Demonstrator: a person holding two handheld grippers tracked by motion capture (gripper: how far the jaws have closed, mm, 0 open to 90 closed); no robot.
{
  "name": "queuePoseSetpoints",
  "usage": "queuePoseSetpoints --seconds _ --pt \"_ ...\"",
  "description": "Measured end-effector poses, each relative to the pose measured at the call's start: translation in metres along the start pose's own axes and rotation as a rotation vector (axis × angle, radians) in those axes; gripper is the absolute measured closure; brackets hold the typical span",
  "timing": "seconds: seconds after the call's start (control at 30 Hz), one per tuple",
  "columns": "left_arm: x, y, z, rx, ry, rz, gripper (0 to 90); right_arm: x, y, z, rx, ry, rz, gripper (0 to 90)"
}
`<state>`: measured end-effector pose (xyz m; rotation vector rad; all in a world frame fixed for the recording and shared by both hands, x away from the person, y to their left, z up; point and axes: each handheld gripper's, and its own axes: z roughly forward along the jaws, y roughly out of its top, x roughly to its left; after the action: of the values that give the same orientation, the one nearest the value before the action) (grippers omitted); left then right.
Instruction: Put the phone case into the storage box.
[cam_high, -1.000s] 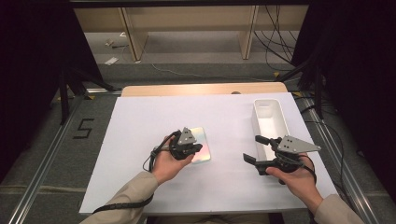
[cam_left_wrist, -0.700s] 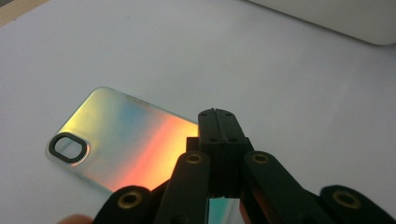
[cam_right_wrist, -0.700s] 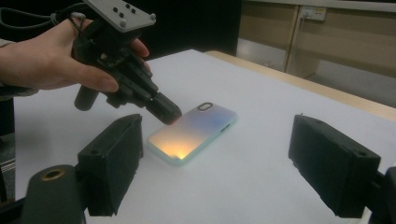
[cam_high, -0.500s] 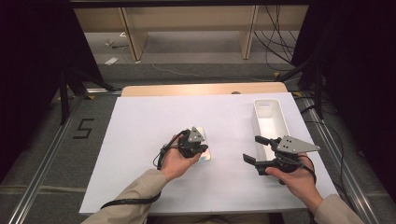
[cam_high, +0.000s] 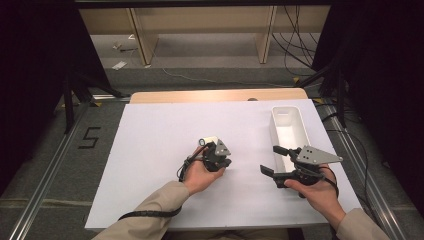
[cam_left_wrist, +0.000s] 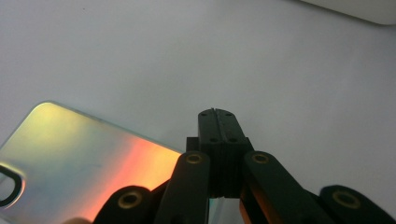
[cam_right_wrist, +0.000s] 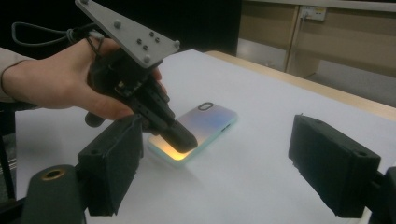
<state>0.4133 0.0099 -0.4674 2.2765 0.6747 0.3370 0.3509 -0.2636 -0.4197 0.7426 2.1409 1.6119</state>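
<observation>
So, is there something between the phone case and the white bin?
Nothing visible. Between the phone case under the shut left gripper and the white bin there is bare white table; the right gripper waits open nearer the person.

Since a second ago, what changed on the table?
The left gripper, jaws shut, slid right and toward the person over the phone case; its closed tips now rest on the case's near end, nothing gripped. The case looks unmoved. The right gripper stayed open beside the white bin.

White bin (cam_high: 290, 131) at desk (cam_high: 150, 150) right edge, long side running away. Desk covered white; wooden strip at far edge. Cables (cam_high: 295, 47) on floor beyond.
</observation>
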Motion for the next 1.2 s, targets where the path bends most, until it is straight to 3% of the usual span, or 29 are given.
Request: queuePoseSetpoints --seconds 0.57,1.2 --pt "-0.002 0.007 0.013 0.022 0.025 -0.014 90.0 -0.001 0.0 -0.001 -0.003 -0.004 0.006 19.0" --pt "-0.003 0.007 0.024 0.062 0.026 -0.013 90.0 -0.001 -0.001 -0.001 -0.004 0.0 0.009 19.0"
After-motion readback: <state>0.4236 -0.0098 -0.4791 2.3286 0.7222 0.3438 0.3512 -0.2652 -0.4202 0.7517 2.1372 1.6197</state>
